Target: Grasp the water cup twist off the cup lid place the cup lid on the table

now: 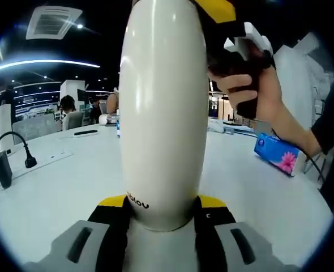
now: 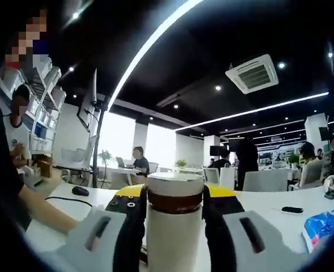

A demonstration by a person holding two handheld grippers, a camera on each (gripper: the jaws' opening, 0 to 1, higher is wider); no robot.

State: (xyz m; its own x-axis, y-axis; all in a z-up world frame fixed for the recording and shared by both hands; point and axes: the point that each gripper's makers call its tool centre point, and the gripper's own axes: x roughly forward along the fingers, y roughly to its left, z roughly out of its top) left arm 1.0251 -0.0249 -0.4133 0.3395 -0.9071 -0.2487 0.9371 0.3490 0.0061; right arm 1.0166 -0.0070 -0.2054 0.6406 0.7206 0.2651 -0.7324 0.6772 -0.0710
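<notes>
A tall white water cup [image 1: 163, 113] stands upright, held low on its body by my left gripper [image 1: 164, 203], whose yellow-and-black jaws press on both sides. In the right gripper view the cup's white lid [image 2: 175, 182] sits over a brown band [image 2: 175, 202] on the cup body [image 2: 174, 241]. My right gripper [image 2: 175, 195] is shut around that top part. From the left gripper view the right gripper [image 1: 235, 39], held by a person's hand [image 1: 249, 85], reaches the cup's top, which is cut off by the frame.
A white table [image 1: 59, 192] carries a blue tissue pack [image 1: 277, 153], a black plug and cable [image 1: 26, 156] and a dark flat device [image 1: 85, 132]. A mouse [image 2: 80, 191] and a phone [image 2: 292, 209] lie further off. People sit at desks behind.
</notes>
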